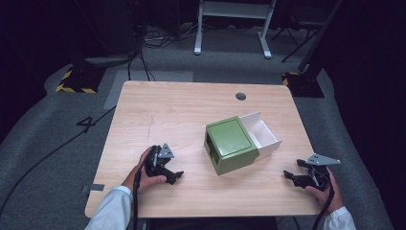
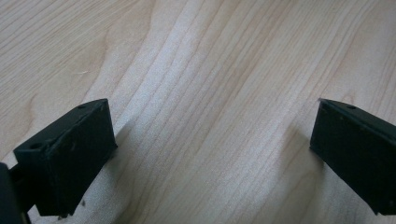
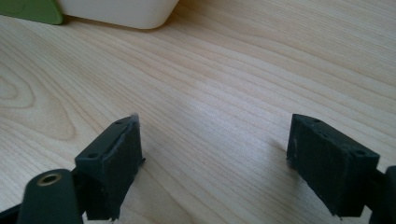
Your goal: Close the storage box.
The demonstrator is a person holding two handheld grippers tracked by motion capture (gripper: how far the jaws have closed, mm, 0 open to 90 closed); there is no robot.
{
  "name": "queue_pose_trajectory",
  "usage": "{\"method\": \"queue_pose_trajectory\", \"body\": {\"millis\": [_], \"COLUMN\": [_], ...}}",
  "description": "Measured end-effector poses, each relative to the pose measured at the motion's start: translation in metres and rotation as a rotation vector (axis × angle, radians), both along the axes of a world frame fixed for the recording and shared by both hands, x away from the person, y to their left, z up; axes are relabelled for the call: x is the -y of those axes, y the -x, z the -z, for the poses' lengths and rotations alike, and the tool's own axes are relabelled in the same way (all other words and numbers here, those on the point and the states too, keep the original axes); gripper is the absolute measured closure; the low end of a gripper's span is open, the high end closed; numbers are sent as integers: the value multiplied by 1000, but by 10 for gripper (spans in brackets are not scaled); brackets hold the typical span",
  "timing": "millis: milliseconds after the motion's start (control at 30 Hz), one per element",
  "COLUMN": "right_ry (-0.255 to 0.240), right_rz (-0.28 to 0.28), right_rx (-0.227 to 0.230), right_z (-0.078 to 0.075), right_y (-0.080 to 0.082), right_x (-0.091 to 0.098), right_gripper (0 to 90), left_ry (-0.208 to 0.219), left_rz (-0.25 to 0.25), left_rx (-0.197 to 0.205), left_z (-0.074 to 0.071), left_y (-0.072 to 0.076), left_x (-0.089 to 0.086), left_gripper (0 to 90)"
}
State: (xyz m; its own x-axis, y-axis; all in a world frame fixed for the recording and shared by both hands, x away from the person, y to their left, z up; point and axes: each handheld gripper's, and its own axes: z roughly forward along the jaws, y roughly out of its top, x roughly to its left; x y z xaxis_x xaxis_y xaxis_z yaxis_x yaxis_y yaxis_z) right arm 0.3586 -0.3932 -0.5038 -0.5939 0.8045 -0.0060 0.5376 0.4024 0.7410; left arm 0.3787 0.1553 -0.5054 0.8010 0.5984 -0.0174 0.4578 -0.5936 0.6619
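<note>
Green box with white drawer pulled out, at centre-right of the surface. Left claw and right claw rest wide, empty, flanking it. Likely next: steady the box while pushing the drawer squarely.

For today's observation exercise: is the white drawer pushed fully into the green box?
No: the white drawer sticks out open from the green box.
</note>
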Motion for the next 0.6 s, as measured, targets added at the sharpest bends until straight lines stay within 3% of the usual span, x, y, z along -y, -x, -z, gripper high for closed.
{"method": "queue_pose_trajectory", "body": {"millis": [400, 600], "right_ry": [11, 30], "right_rz": [24, 61], "right_rx": [6, 47], "right_z": [-2, -19], "right_y": [-2, -10], "right_x": [1, 8], "right_gripper": [209, 238], "left_ry": [0, 0], "left_rz": [1, 4], "left_rx": [0, -1], "left_z": [0, 0], "left_y": [0, -1], "left_x": [0, 0], "left_gripper": [1, 1]}}
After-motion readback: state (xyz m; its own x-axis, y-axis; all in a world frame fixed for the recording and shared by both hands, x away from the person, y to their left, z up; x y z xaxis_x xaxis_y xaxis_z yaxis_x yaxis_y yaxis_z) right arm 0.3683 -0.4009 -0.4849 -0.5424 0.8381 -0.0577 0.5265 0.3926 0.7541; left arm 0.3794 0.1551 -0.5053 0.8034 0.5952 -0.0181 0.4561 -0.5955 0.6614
